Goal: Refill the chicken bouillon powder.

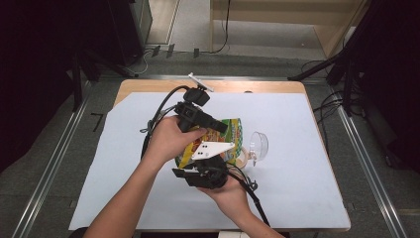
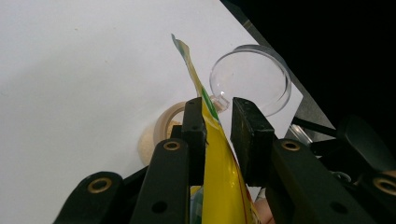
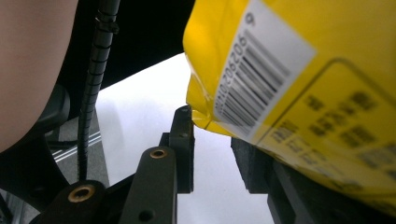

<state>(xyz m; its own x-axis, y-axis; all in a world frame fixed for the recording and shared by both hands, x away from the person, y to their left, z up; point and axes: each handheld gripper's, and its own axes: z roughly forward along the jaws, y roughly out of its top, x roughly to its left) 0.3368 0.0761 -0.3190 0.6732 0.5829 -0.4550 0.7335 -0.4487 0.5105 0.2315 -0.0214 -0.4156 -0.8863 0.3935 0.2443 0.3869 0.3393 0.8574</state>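
A yellow and green snack bag (image 1: 233, 131) is held up over the white-covered table between the person's two hands. My left gripper (image 1: 223, 127) comes in from the upper left, and the bag (image 2: 224, 186) fills the gap between its jaws, with the bag's thin top edge rising past the tips (image 2: 217, 105). My right gripper (image 1: 179, 173) sits below the bag's lower left corner. In the right gripper view the bag (image 3: 327, 70), barcode side up, covers the right jaw, and its corner touches the left jaw's tip (image 3: 211, 128). Below that the gap between the jaws is bare.
A clear plastic cup (image 1: 258, 143) lies on its side just right of the bag, also seen past the jaws (image 2: 250, 77). A roll of tape (image 1: 242, 157) lies beside it (image 2: 161, 126). The white sheet (image 1: 307, 173) covers most of the wooden table.
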